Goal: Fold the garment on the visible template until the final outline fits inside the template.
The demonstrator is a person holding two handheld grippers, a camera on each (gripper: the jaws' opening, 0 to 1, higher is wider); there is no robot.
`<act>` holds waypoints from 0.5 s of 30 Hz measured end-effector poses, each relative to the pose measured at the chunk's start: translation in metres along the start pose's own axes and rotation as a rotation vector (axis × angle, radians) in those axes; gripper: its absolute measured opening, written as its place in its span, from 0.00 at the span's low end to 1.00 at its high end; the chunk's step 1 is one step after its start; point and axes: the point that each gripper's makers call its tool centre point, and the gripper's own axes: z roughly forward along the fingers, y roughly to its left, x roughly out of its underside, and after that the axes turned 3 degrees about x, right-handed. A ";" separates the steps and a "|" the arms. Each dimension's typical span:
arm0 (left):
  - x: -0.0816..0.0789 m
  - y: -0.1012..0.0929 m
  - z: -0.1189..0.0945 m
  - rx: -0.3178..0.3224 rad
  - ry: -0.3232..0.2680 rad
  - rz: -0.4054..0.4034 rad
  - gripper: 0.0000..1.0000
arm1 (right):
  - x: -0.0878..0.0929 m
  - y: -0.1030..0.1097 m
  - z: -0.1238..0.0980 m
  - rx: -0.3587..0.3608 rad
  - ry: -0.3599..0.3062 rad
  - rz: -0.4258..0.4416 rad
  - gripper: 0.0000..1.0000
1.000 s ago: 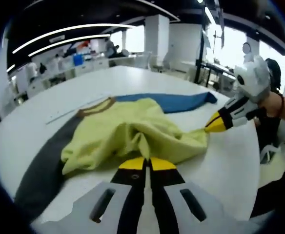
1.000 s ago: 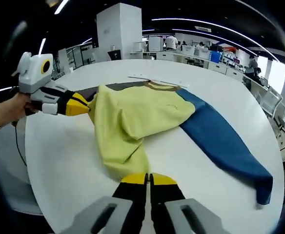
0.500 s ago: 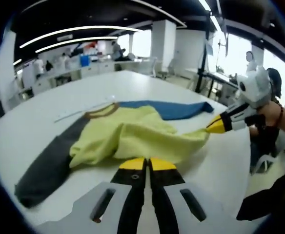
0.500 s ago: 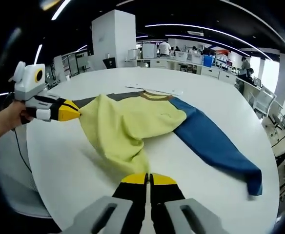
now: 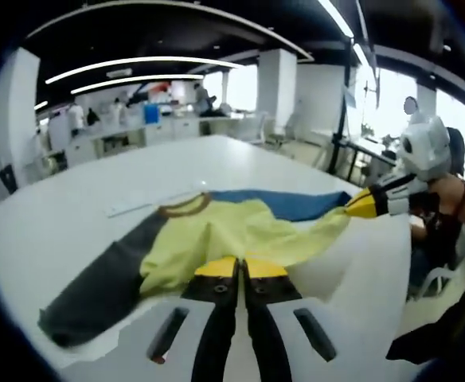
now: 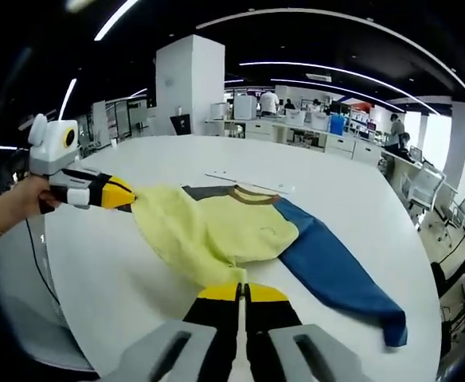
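White worktop (image 6: 352, 191), open office behind. Garment (image 6: 240, 231) lay mid-worktop, yellow hem lifted between my tools. Left tool (image 5: 241, 269) and right tool (image 6: 242, 294) each pinched shut on a hem corner. Risk, I judged: uneven pull dragging the blue sleeve (image 6: 336, 274) off the edge.

The garment (image 5: 232, 232) is soft matt cloth — a yellow body that creases and drapes, a grey sleeve (image 5: 105, 282) and a blue sleeve (image 6: 336, 274) of the same dull knit, with a ribbed-looking brown collar (image 6: 251, 193); the table (image 6: 137, 294) is a smooth white top with a faint sheen; the left gripper (image 5: 232, 267) and right gripper (image 6: 234, 293) look like hard moulded plastic — pale grey shells, black jaws, glossy yellow tips.
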 end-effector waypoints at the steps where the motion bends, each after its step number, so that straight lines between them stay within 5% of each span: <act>1: -0.003 0.002 -0.001 -0.004 -0.006 0.000 0.00 | -0.004 0.000 -0.001 0.002 -0.008 -0.006 0.00; 15: -0.026 0.006 0.007 0.016 0.013 0.025 0.00 | -0.026 -0.008 -0.009 0.030 -0.056 -0.020 0.00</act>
